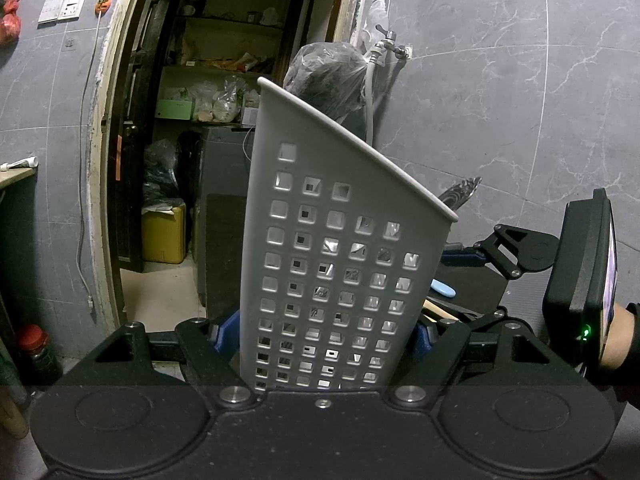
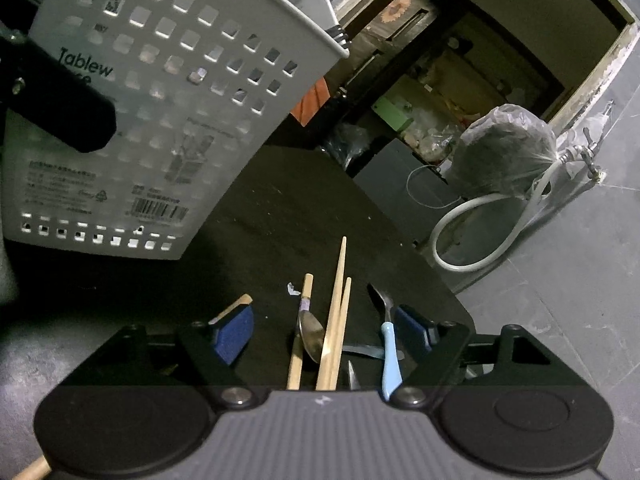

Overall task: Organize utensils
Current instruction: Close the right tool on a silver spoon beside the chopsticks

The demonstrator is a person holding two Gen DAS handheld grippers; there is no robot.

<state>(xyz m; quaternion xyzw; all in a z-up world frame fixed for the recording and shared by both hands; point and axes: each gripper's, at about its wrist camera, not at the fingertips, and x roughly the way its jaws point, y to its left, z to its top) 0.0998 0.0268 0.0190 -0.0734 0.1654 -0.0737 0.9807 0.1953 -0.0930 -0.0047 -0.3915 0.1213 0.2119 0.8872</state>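
The left gripper [image 1: 320, 336] pinches the grey holder [image 1: 340, 248] by its two sides and keeps it tilted, its bottom off the black table [image 2: 280, 208]. A metal piece shows over the holder's low rim, so something is probably inside already. The right gripper [image 2: 324, 336] is spread wide, nothing between its pads. It hangs over the loose utensils beside the holder: the chopsticks [image 2: 336, 320], a spoon [image 2: 310, 332] with wooden handle, and a fork [image 2: 386, 336] with blue handle. The step in hand seems to be collecting. Next, I think, the right gripper must lower, close on one utensil, probably the chopsticks, and carry it to the holder's mouth.
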